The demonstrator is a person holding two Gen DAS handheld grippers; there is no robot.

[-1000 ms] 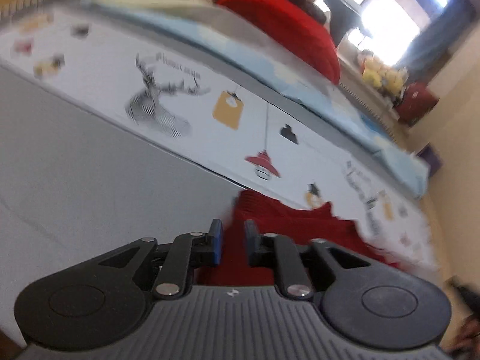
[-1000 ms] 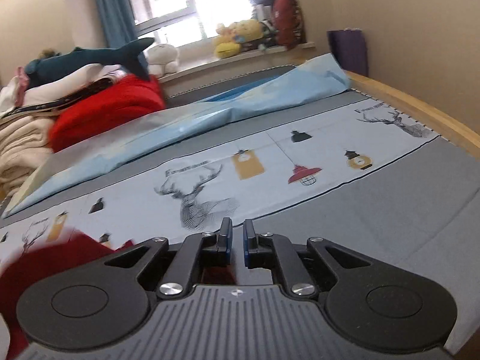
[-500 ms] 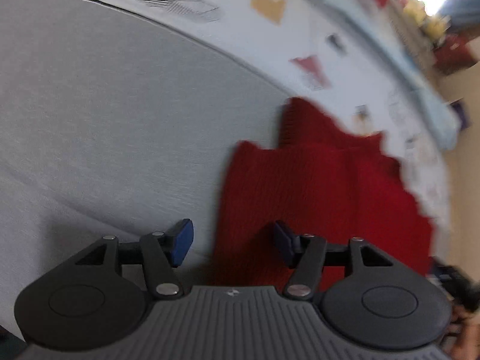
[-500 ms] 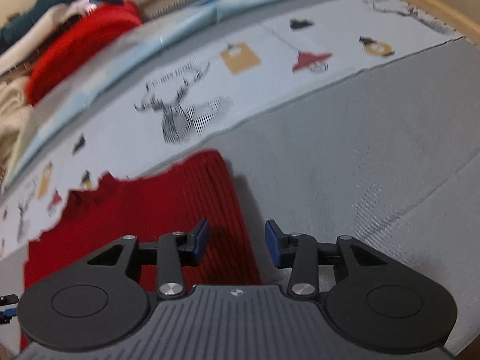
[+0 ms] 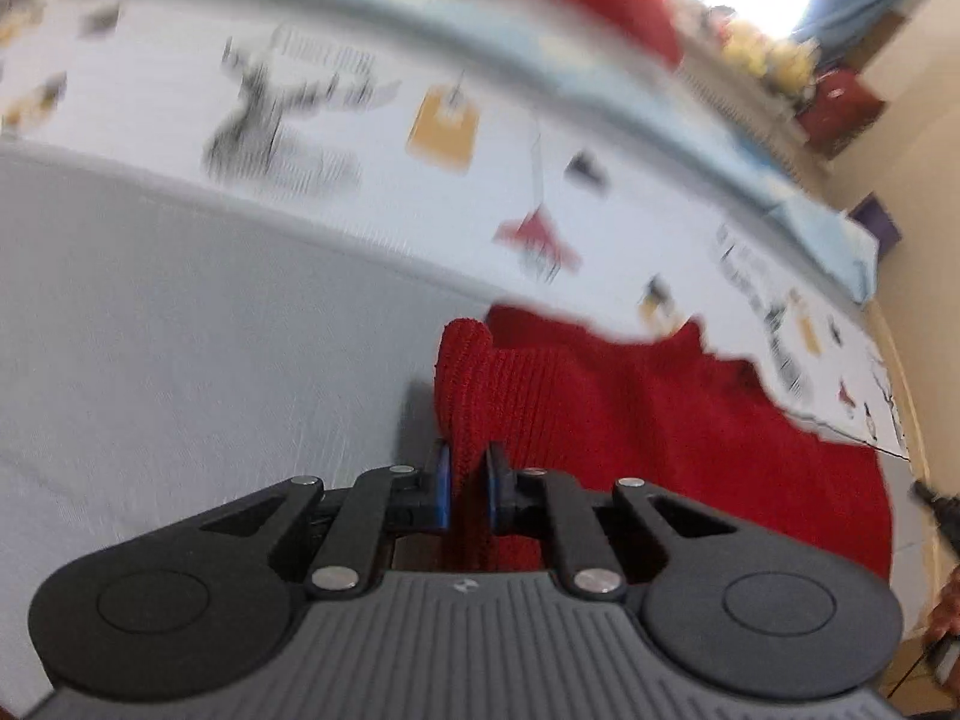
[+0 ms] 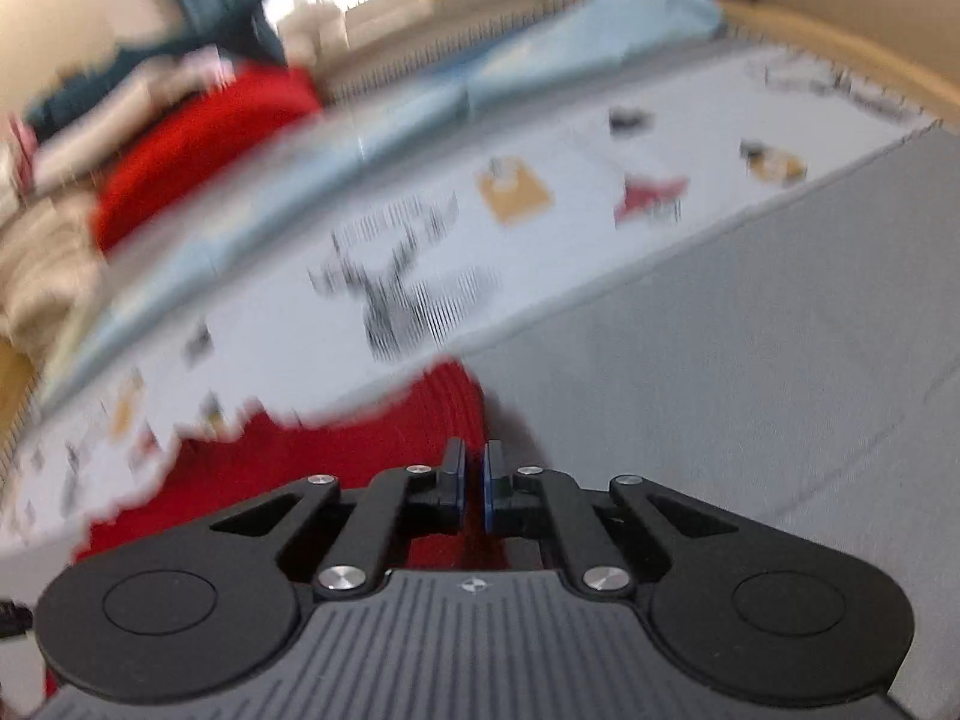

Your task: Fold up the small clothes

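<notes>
A bed (image 5: 180, 360) fills both views, its near part covered in plain grey fabric. Farther back lies a white printed sheet (image 5: 372, 138) with a black deer head (image 6: 408, 300), a yellow tag, a red hanging lamp (image 5: 537, 234) and small dark figures; lines of script sit beside the deer, but motion blur makes them unreadable. Beyond it runs a pale blue sheet (image 6: 540, 66) along the far edge of the bed.

At the far left in the right wrist view, a pile of bedding is heaped up, with a red blanket (image 6: 204, 144) in front of cream and dark teal pieces. A bright window with a blue curtain stands behind, and blurred yellow toys sit on the ledge at the far right of the left wrist view.

The red knitted garment (image 5: 660, 420) lies flat on the grey fabric, near the cameras, its far edge reaching the printed sheet.

The left gripper (image 5: 467, 486) is nearly closed, pinching the left near edge of the garment, and a fold of knit rises between its blue pads. The right gripper (image 6: 474, 489) is narrowed to a slit on the garment's right near edge, where red fabric shows between the pads.

Nothing lies on the garment between the two grippers.
</notes>
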